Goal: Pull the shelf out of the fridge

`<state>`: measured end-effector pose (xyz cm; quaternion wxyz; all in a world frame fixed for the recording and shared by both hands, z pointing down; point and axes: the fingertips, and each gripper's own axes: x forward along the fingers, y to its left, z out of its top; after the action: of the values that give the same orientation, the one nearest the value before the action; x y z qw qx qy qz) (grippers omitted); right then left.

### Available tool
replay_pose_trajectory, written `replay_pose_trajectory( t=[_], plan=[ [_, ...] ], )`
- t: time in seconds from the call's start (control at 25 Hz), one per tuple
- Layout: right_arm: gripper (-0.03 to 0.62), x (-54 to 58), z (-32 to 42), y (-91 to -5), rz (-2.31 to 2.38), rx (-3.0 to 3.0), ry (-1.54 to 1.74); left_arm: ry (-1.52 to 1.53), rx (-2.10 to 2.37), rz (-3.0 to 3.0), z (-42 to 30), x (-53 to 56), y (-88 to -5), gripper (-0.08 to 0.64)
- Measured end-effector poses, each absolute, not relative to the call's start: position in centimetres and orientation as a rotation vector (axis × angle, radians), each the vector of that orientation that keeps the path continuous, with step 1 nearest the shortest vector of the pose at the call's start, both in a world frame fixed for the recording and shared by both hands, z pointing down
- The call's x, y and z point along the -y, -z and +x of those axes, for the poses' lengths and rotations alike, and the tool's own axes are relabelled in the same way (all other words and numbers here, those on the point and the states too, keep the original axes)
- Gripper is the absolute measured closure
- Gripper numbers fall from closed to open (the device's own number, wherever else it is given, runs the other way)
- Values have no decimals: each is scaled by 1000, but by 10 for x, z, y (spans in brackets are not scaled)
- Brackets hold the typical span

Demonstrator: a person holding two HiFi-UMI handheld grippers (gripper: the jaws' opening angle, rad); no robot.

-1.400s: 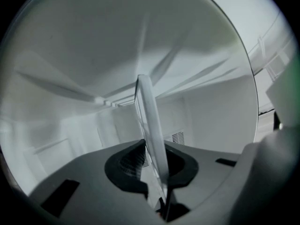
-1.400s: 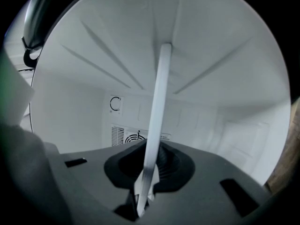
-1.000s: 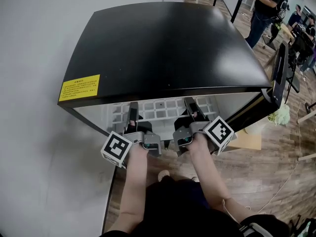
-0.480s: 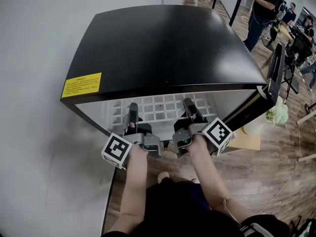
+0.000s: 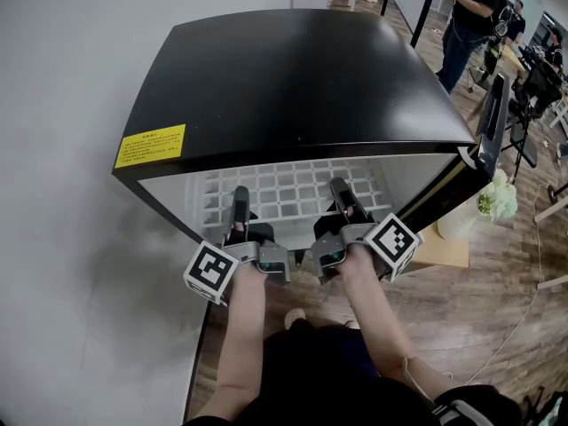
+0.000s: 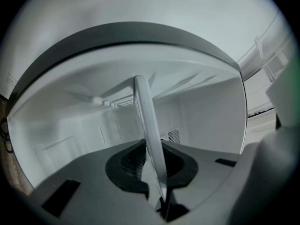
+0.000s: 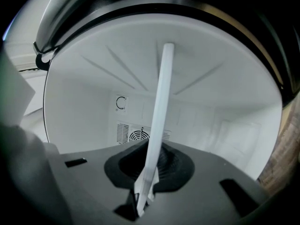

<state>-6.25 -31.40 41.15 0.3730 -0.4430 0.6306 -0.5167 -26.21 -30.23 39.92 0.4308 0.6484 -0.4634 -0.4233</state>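
Note:
The white grid shelf point(image 5: 293, 195) sticks partly out of the black fridge point(image 5: 302, 78), under its top front edge. My left gripper point(image 5: 238, 207) is shut on the shelf's front edge at the left. My right gripper point(image 5: 343, 198) is shut on the same edge at the right. In the left gripper view the shelf point(image 6: 146, 125) runs edge-on as a thin white strip between the dark pads of the left gripper point(image 6: 157, 172). The right gripper view shows the shelf point(image 7: 160, 102) pinched the same way in the right gripper point(image 7: 149, 170), with the white fridge interior behind.
The fridge door point(image 5: 493, 118) stands open at the right. A yellow label point(image 5: 149, 145) is on the fridge top. A grey wall point(image 5: 62, 105) runs along the left. A person point(image 5: 470, 16) stands at the far right. A light wooden board point(image 5: 444, 251) lies on the floor.
The shelf has slid further out toward me; more rows of its grid show below the fridge top. Both grippers keep their hold on its front edge.

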Motion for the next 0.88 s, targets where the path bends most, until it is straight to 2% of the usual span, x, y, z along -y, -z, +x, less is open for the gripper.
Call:
replay_pose_trajectory(
  t=[0.88],
  plan=[
    [574,289,-61,-413,-1139,-1597,1314,1055,1130,1630,-259,278,-399,514]
  ],
)
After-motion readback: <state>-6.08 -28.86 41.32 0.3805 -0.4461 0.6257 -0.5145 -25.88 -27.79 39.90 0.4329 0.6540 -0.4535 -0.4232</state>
